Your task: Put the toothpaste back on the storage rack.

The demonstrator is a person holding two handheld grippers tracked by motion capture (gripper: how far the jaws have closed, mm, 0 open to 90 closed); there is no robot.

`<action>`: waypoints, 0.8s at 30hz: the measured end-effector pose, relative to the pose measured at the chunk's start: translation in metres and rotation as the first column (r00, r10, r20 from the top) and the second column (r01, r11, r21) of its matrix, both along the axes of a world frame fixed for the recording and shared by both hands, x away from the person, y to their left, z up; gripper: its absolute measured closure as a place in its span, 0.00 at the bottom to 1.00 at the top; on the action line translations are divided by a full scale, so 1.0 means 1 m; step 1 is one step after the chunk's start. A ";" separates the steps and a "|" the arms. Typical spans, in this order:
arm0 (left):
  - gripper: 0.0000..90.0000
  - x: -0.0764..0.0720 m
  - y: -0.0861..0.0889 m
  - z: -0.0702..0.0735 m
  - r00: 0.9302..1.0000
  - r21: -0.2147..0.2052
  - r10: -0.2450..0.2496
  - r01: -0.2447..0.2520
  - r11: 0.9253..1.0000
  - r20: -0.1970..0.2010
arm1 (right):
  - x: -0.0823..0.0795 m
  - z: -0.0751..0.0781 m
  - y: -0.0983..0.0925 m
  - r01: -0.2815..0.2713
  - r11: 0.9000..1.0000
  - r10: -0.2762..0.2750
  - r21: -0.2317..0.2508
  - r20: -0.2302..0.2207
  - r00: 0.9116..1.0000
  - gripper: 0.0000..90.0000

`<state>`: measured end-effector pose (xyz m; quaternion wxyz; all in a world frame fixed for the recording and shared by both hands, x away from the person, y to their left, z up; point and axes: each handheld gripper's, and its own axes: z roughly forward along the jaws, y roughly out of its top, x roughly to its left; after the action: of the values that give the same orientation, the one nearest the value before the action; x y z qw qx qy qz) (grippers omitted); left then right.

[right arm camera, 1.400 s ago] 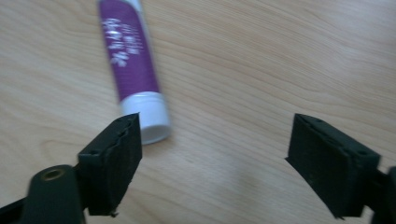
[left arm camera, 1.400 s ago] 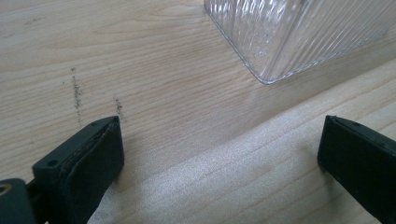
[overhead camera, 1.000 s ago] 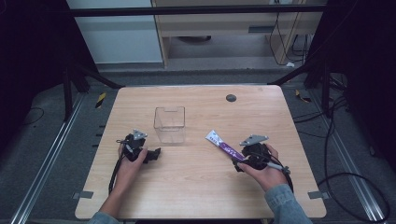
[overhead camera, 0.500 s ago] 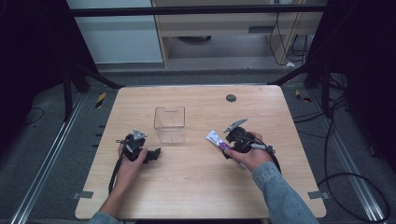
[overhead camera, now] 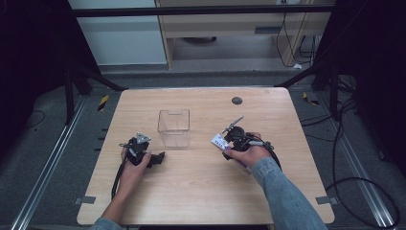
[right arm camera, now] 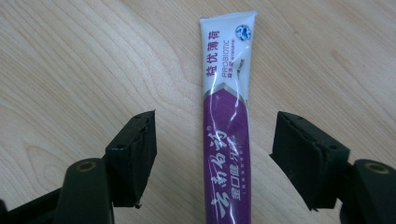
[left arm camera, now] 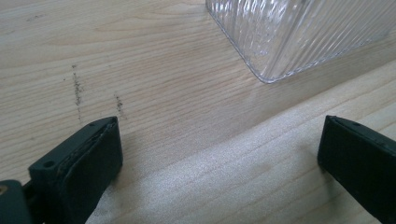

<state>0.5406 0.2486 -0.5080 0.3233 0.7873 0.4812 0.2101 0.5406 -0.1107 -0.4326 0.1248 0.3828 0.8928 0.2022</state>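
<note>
Toothpaste tube [right arm camera: 226, 126]: we find it flat on the table [overhead camera: 201, 191], between the right gripper's [right arm camera: 215, 154] jaws, untouched.
Right gripper: parted, lately closing somewhat.
Left gripper [left arm camera: 219, 158]: wide apart, near the clear box [left arm camera: 299, 32].

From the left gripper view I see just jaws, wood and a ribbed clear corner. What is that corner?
Observer: A clear box, open on top, mid-table.
Operator: Anything else on the table?
Observer: A toothpaste tube, purple and white, lying flat to the box's right.
Operator: Is it gripped?
Observer: No. The right gripper straddles it, jaws apart on both sides, not touching.
</note>
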 end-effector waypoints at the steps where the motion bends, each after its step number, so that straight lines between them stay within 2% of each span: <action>1: 0.00 0.000 0.000 0.000 1.000 0.000 0.000 0.000 1.000 0.000 | 0.000 -0.001 0.001 0.005 1.000 -0.005 -0.002 -0.009 1.000 0.31; 7: 0.00 0.000 0.000 0.000 1.000 0.000 0.000 0.000 1.000 0.000 | 0.007 -0.009 0.003 -0.003 1.000 0.002 -0.015 -0.022 1.000 0.33; 15: 0.00 0.000 0.000 0.000 1.000 0.000 0.001 -0.001 1.000 0.000 | 0.016 -0.017 0.004 0.012 1.000 -0.012 -0.009 -0.025 1.000 0.47; 24: 0.00 0.000 0.000 0.000 1.000 0.001 0.002 -0.002 1.000 -0.001 | 0.029 -0.031 0.010 0.038 0.999 -0.039 -0.018 -0.059 0.997 0.49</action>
<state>0.5411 0.2487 -0.5079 0.3223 0.7870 0.4821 0.2106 0.5693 -0.1007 -0.4636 0.1052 0.4048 0.8902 0.1807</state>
